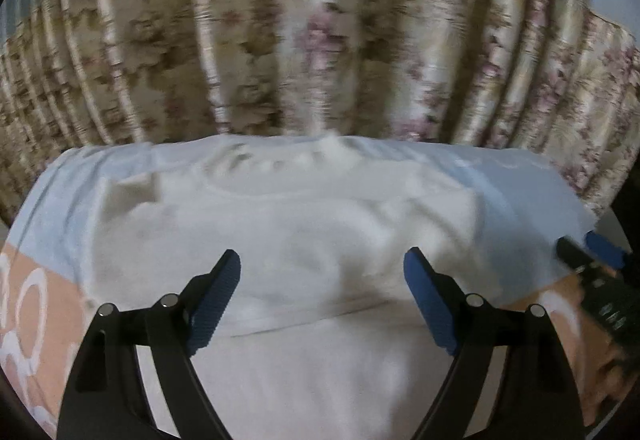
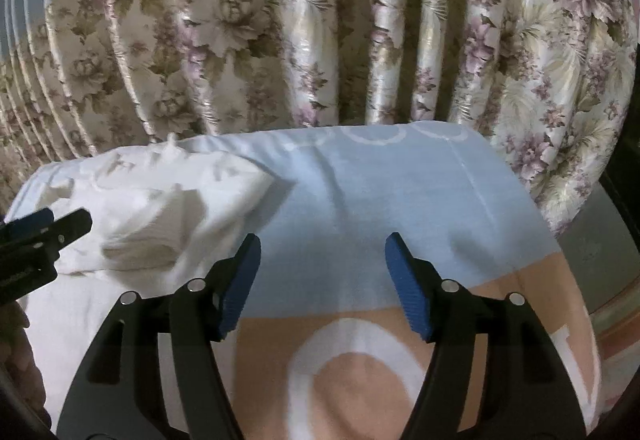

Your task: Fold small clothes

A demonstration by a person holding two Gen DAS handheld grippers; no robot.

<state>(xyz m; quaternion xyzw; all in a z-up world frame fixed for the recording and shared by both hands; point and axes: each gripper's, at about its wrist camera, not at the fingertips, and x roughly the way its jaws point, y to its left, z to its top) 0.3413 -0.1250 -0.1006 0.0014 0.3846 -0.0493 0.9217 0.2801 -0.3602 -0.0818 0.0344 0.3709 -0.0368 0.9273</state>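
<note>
Left wrist view showed the left claw (image 1: 322, 280) spread wide, its 2 blue pads (image 1: 224, 296) apart with nothing pinched between them, hanging above a white shirt (image 1: 304, 224). The shirt lay flat on a cloth (image 1: 64, 200) that was pale blue at the far side and peach with white rings nearer the camera. The shirt's neckline pointed toward a flowered curtain (image 1: 304, 32) hanging behind the surface. At the right edge of this view, the other claw's black finger and blue pad showed blurred, near the shirt's side; a hand (image 1: 604, 364) was partly visible beneath it.

In the right wrist view, the right claw (image 2: 322, 280) was also spread, gripping nothing, its pads (image 2: 408, 288) over bare cloth (image 2: 360, 192) where blue met peach. The shirt (image 2: 160, 208) lay to the left of it, one side folded over in a thick wad (image 2: 140, 252). The left claw's tip entered from the left edge, above the shirt. The curtain (image 2: 280, 24) filled the background.
</note>
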